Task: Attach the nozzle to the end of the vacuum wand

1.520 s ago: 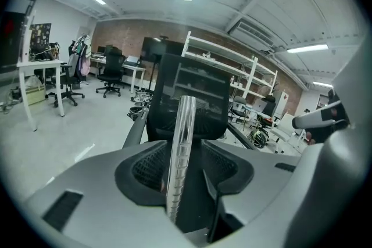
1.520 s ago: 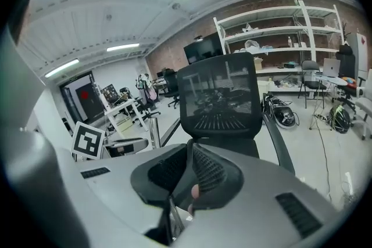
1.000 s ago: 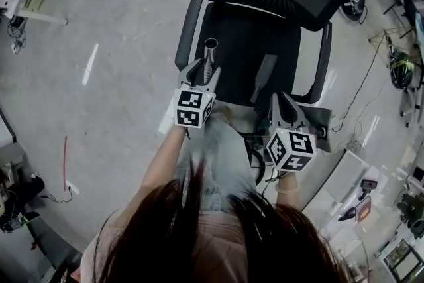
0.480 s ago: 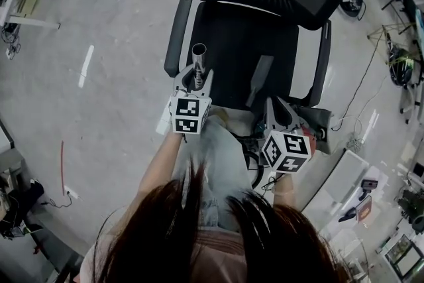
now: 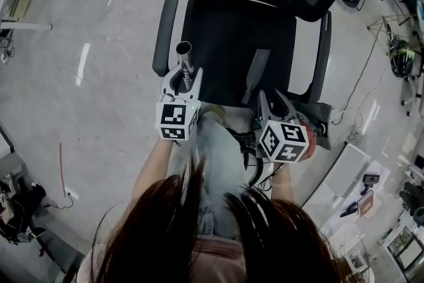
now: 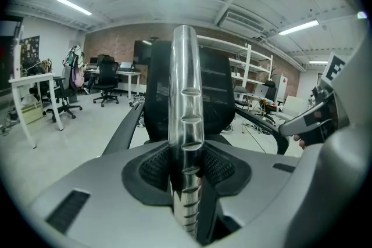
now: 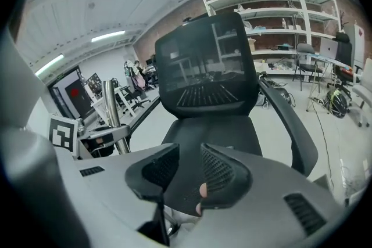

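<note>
My left gripper holds a chrome vacuum wand upright at the seat's left front corner; its open end points up. In the left gripper view the dimpled wand fills the gap between the pads of the left gripper, whose jaws have just been closing on it. A flat grey nozzle lies on the black seat, just beyond my right gripper. The jaws of the right gripper have just been opening and stand apart with nothing between them. The right gripper view also shows the wand at its left.
A black mesh-back office chair with two armrests stands in front of me. My legs press against its front edge. Cables, desks and other chairs ring the grey floor.
Both grippers have sunk toward the seat front, the right one more. The right jaws have parted from shut. The left jaws have narrowed onto the wand.
</note>
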Demonstrator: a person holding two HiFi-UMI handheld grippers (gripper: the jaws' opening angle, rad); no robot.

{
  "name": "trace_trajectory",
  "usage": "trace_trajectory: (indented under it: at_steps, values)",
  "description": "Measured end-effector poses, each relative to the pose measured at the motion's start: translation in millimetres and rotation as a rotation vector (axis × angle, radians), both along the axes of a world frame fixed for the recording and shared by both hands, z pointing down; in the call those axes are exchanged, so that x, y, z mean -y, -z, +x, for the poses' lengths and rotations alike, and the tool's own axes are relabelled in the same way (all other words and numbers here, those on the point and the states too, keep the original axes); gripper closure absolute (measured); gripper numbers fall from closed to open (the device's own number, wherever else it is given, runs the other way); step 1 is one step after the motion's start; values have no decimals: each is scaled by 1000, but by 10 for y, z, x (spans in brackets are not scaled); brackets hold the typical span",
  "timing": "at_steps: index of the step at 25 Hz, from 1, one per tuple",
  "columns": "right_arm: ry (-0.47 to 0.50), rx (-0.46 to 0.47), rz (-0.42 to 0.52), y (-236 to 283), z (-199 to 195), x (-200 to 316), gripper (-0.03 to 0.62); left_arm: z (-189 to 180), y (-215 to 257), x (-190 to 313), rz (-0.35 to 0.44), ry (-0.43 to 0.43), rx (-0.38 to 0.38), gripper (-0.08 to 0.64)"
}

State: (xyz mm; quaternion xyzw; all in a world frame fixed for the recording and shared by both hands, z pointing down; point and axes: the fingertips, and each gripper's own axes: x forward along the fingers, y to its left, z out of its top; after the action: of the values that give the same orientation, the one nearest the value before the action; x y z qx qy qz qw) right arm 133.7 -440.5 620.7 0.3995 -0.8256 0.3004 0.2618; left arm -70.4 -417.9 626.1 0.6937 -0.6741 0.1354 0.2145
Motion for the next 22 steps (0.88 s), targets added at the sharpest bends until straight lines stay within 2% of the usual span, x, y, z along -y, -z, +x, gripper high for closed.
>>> trace_trajectory:
  at_steps: [9,14,22]
  values:
    - [-17,-24,-154,-938,0,257,428,-2,-43,35,10,-23,-6,416]
    - [-26,-44,-202,-1275,15,346,426,-5,-63,36,19,-35,-20,417]
    - [-39,-83,-271,-1757,56,531,387,-27,-175,46,-19,-35,-22,416]
